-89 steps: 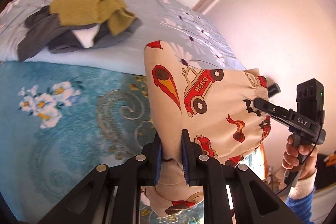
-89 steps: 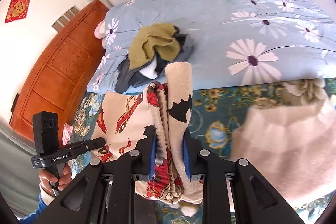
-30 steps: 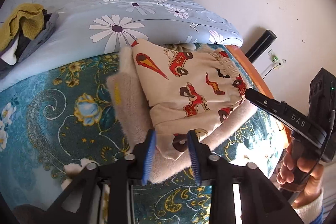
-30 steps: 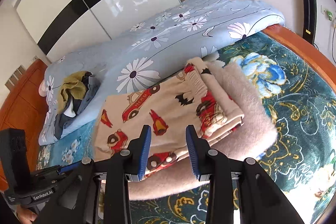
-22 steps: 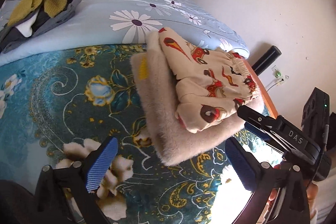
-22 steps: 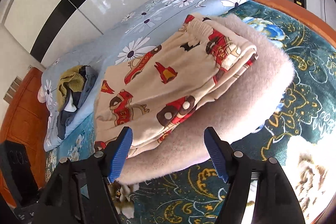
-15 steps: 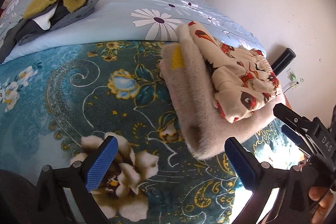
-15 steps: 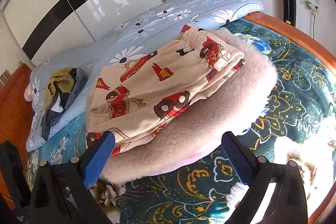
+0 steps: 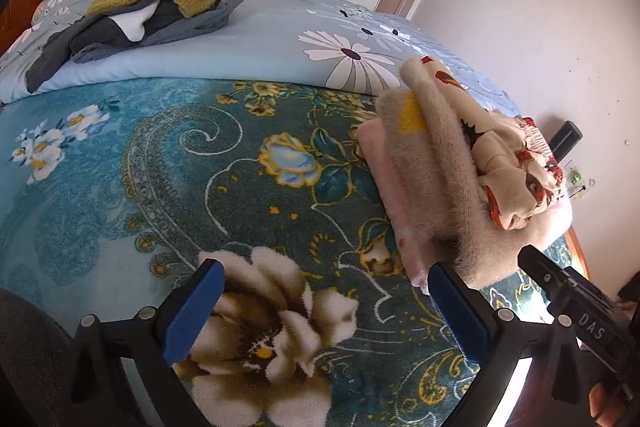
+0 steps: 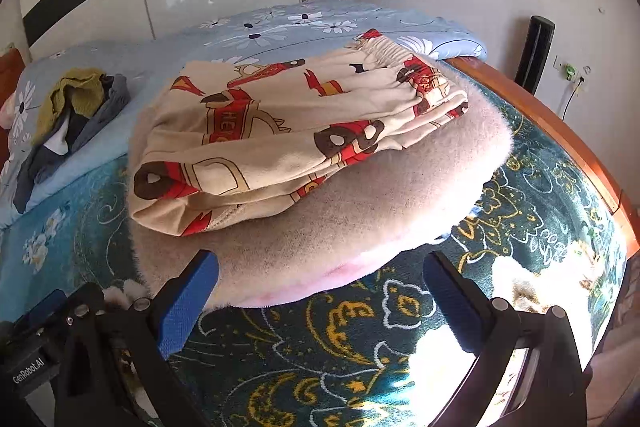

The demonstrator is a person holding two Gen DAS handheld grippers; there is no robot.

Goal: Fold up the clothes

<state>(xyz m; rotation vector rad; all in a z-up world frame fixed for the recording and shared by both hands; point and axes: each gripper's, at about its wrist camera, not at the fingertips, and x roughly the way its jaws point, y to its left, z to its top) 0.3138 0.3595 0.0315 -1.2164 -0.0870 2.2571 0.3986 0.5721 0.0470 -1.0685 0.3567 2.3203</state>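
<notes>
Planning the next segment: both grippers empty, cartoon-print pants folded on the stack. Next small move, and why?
Probably swing toward the unfolded heap on the blue quilt. The cartoon-print pants lie folded on the fluffy stack, and both the left gripper and right gripper are open and hold nothing.

A big bed with an orange wooden frame (image 10: 560, 131) was covered by a soft teal blanket with flowers (image 9: 200, 187). On the blanket lay a stack of folded fuzzy clothes (image 10: 360, 211). Behind it lay a light blue quilt with daisies (image 9: 280, 39).
</notes>
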